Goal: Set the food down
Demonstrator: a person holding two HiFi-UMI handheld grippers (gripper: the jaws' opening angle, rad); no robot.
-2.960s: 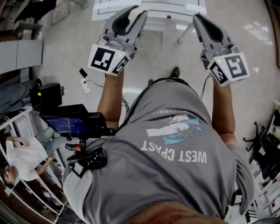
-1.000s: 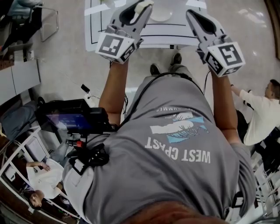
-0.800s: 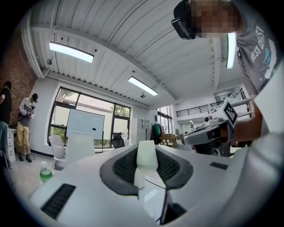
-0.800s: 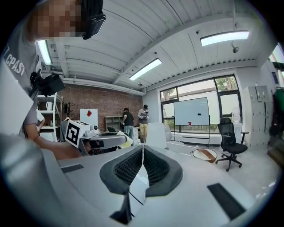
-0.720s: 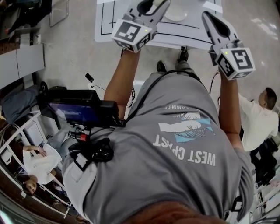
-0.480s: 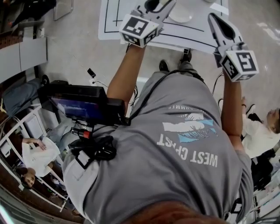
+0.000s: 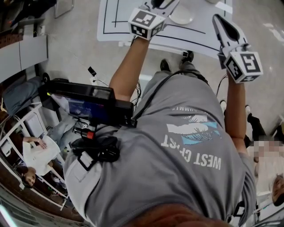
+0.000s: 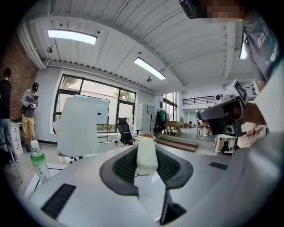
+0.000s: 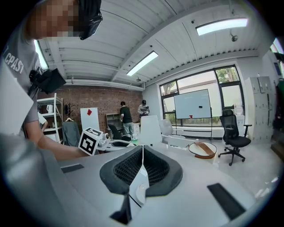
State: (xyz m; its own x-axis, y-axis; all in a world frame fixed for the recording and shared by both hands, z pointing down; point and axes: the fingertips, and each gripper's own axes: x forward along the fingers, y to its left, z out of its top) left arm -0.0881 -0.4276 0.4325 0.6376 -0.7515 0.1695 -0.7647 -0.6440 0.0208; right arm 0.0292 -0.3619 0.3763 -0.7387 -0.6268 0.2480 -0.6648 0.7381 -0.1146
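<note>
Head view and both gripper views. The person's grey T-shirt (image 7: 177,150) fills the lower field, well behind both pairs of fingers. A white table (image 7: 117,20) ruled with black lines lies beyond the person, and the fingertips of both grippers reach out over it. A black device (image 7: 88,104) hangs at the person's waist, far back from the left fingers and on their outer side. The left gripper (image 7: 160,4) extends to the top edge of the head view, its marker cube (image 7: 144,21) nearest the forearm. The right gripper (image 7: 218,22) lies alongside, with its tips drawn back a little from those of the left. A white plate (image 7: 182,17) rests on the table between the two sets of fingertips, just to the right of the left pair. In the left gripper view the fingers (image 8: 122,166) are clamped on the food (image 8: 146,154), a pale upright piece with a brown top end. It sits between the dark ribbed pads and projects past their tips. No view shows whether it touches the table. In the right gripper view the fingers (image 9: 126,168) are pressed together along a thin seam, with nothing between them. A green bottle (image 8: 39,162) stands well to the left of the left fingers.
</note>
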